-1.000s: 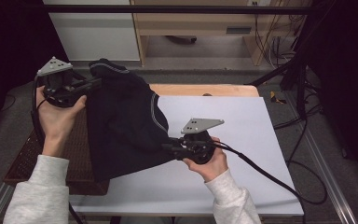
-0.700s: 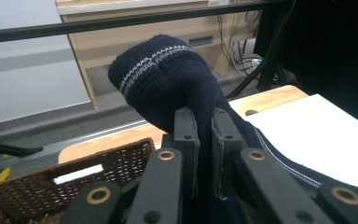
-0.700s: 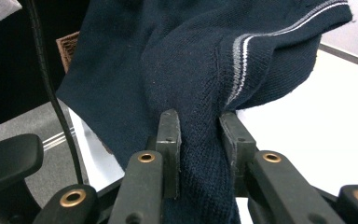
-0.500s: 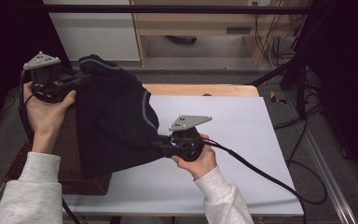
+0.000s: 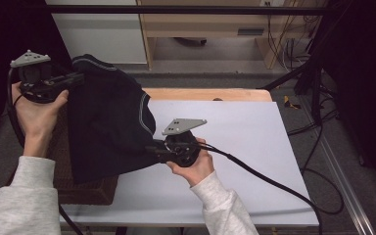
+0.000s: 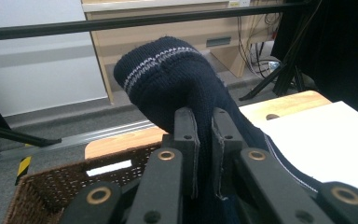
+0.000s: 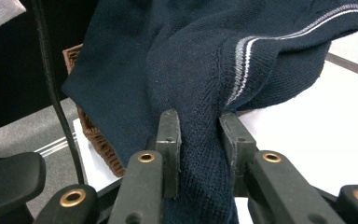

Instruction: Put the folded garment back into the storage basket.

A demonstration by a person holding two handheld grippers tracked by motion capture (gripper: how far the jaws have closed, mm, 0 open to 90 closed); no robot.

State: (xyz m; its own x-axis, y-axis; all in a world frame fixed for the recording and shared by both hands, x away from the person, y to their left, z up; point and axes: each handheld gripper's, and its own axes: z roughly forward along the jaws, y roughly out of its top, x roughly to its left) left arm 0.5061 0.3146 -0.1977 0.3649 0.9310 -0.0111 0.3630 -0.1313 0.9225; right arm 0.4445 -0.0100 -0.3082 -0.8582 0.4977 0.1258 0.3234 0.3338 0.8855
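Observation:
A dark navy knitted garment (image 5: pixel 108 122) with thin pale stripes hangs stretched between both grippers, lifted off the table. My left gripper (image 5: pixel 78 78), raised at the upper left, is shut on its striped edge (image 6: pixel 168 79); the knit is pinched between the black pads (image 6: pixel 186 140). Lower down, over the table's left part, my right gripper (image 5: pixel 152 149) is shut on another fold of the garment (image 7: pixel 200 140). The cloth drapes over a brown wicker basket (image 5: pixel 85 188) and hides most of it.
A white sheet (image 5: pixel 235 147) covers the wooden table. The wicker basket (image 6: pixel 51 186) stands at the table's left end. Black cables (image 5: pixel 269 181) trail from the right gripper across the sheet. Wooden furniture and dark stands line the back.
Both hands have carried the garment leftward; the left gripper has also risen a little. The cloth now hangs further over the basket. Both grips are unchanged.

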